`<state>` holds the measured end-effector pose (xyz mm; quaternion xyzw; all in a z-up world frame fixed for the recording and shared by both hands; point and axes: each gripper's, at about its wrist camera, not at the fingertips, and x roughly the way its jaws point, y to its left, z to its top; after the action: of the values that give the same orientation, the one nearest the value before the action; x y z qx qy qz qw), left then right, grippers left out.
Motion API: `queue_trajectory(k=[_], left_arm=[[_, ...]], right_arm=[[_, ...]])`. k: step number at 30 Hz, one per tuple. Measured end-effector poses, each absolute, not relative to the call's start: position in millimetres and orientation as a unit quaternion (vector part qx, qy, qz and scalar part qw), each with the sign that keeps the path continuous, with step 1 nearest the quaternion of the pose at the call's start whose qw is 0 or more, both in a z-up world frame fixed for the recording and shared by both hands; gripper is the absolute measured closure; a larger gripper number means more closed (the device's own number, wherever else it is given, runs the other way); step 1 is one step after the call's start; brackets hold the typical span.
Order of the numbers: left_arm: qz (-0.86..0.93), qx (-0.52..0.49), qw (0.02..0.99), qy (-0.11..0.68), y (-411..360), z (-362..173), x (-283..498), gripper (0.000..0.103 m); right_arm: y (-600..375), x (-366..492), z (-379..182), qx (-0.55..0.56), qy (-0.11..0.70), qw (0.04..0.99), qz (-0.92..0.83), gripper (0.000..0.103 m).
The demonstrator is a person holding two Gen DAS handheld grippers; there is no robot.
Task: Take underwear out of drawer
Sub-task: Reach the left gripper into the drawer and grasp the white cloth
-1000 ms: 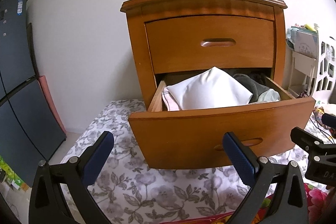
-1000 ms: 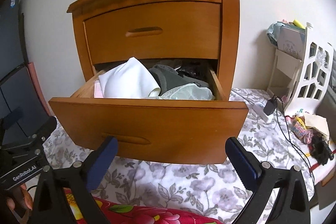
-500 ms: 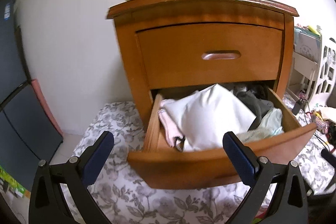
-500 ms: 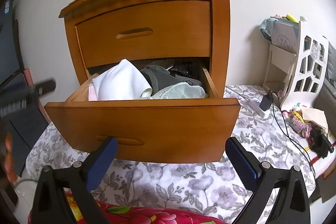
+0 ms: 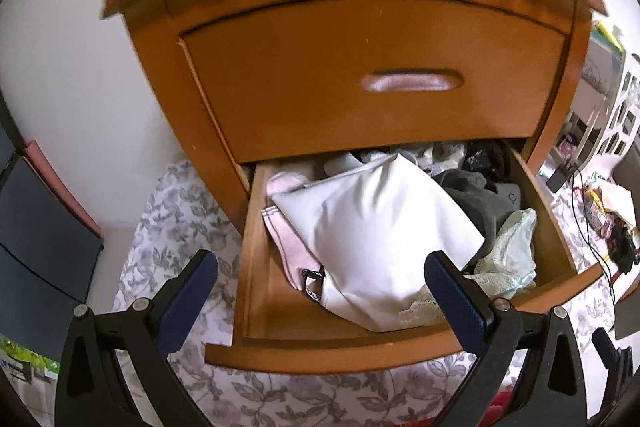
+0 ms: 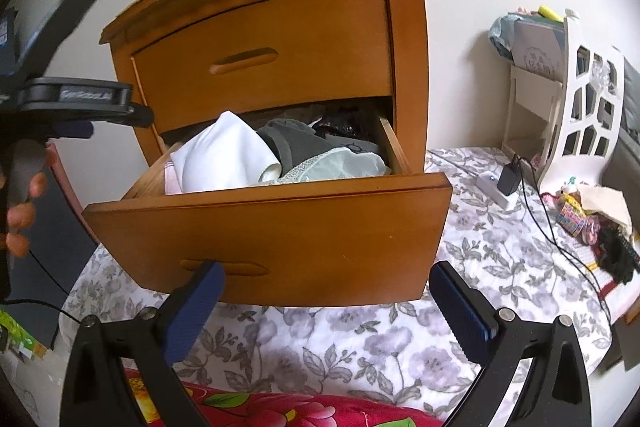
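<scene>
The nightstand (image 5: 352, 99) is shiny brown wood, chipped along its top edge; the open drawer (image 6: 280, 227) is the same smooth wood; at 12 o'clock inside lies soft white cloth (image 5: 380, 227), with lacy pale green cloth (image 5: 508, 259) at 3 o'clock; the left claw (image 5: 320, 299) has matt black plastic arms and bumpy blue pads (image 5: 456, 299); the bedspread (image 6: 360, 347) is flowery cloth.

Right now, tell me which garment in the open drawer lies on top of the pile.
The white folded garment. It lies over the pink one at the drawer's left and rises above the grey garment and the pale green lace one to its right.
</scene>
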<state>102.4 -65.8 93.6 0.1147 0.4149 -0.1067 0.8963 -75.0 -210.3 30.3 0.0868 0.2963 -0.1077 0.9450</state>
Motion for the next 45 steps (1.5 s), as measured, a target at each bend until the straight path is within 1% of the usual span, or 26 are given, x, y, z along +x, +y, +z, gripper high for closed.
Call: queue_trajectory(k=[4,10,19,25,32,37,42,44,45], left_arm=[[-0.111,0.106,0.878,0.454,-74.4,83.9,123.4,0.0],[-0.111,0.102,0.859,0.489,-91.1,70.6,146.2,0.0],[-0.118,0.14,0.824,0.536,-123.8,27.9,167.3,0.0],[-0.111,0.159,0.805,0.56,-127.9,6.9,180.5,0.0],[-0.128,0.176,0.793,0.568,-133.3,-1.8,187.5,0.001],[-0.142,0.189,0.79,0.566,-134.4,-4.2,187.3,0.01],[-0.146,0.196,0.791,0.561,-130.2,-0.8,189.5,0.025],[-0.147,0.186,0.795,0.559,-124.0,-2.0,191.9,0.033],[-0.148,0.179,0.796,0.559,-119.3,-0.7,193.0,0.035]], right_arm=[[-213.2,-74.4,28.8,0.096,0.299,0.944,-0.103,0.0],[-215.4,-72.9,26.9,0.103,0.303,0.943,-0.096,0.0],[-222.3,-71.4,22.8,0.121,0.309,0.939,-0.086,0.0],[-226.1,-66.6,19.2,0.131,0.318,0.936,-0.079,0.0],[-231.5,-59.8,12.8,0.15,0.336,0.927,-0.075,0.0],[-229.2,-58.3,13.3,0.145,0.34,0.926,-0.077,0.0],[-229.0,-56.2,12.4,0.142,0.346,0.924,-0.078,0.0],[-228.8,-55.8,11.8,0.141,0.348,0.923,-0.078,0.0],[-228.5,-55.7,11.7,0.14,0.349,0.923,-0.079,0.0]])
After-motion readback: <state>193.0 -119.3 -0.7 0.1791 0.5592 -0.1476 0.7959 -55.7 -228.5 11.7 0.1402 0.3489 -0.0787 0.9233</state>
